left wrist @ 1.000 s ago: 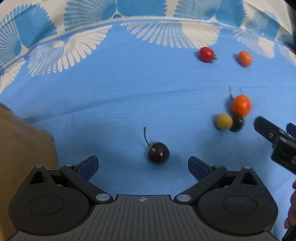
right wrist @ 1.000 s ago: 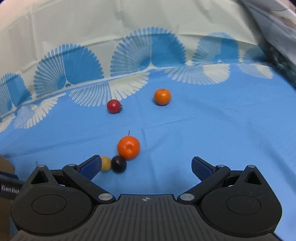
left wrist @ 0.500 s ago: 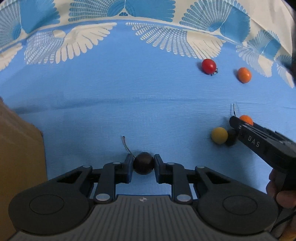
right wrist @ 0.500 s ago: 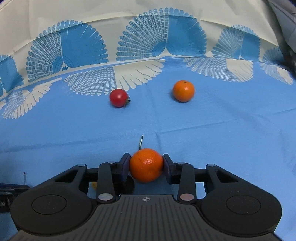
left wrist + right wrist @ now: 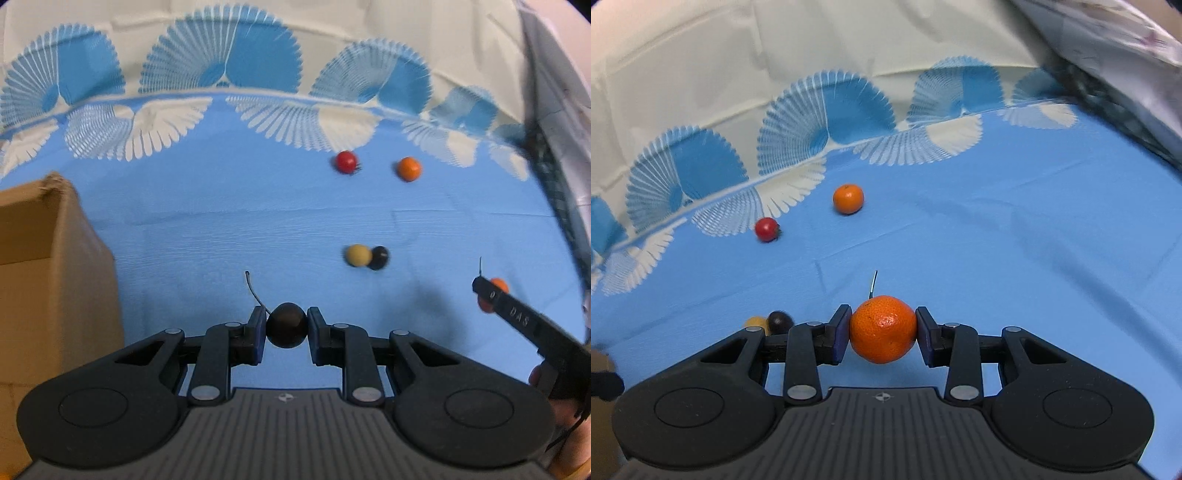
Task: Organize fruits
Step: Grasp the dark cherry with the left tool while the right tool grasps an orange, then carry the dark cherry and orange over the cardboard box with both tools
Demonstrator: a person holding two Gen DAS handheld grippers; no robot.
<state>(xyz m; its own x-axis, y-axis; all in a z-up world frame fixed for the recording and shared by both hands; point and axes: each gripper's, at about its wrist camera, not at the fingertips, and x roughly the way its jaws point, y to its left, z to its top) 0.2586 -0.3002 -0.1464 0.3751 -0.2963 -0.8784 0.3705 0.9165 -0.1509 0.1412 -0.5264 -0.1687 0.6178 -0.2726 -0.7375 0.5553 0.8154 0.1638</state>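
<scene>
Covering the whole surface (image 5: 229, 236) was a blue cloth with a border of white and blue fan shapes, which ran up into a pale backdrop at the far edge. Next in size, a brown cardboard box (image 5: 48, 280) stood at the left of the left wrist view, its open top edge showing. At the right margin of that same view part of a person's hand (image 5: 565, 413) was wrapped around the black handle of the other tool.

Closed on a dark cherry (image 5: 286, 325), the left hand-held gripper (image 5: 286, 330) pinched the fruit between its two blue pads, with the curved stem sticking up to the left. It held the cherry above the cloth, just to the right of the box. The right hand-held gripper (image 5: 882, 334) was clamped on an orange mandarin (image 5: 882, 334), pads pressed on either side and a thin stem standing up from the top; the fruit hung clear of the cloth. Its jaws had just been closing onto that fruit within the last second.

Lying loose on the blue cloth were four smaller pieces. A second mandarin (image 5: 848, 199) sat near the patterned border, with a red cherry tomato (image 5: 767, 229) a little apart to its left. Closer in, a yellow round fruit (image 5: 358, 255) and a small black one (image 5: 379, 257) lay touching each other, between the two hand-held grippers and the far pair.
</scene>
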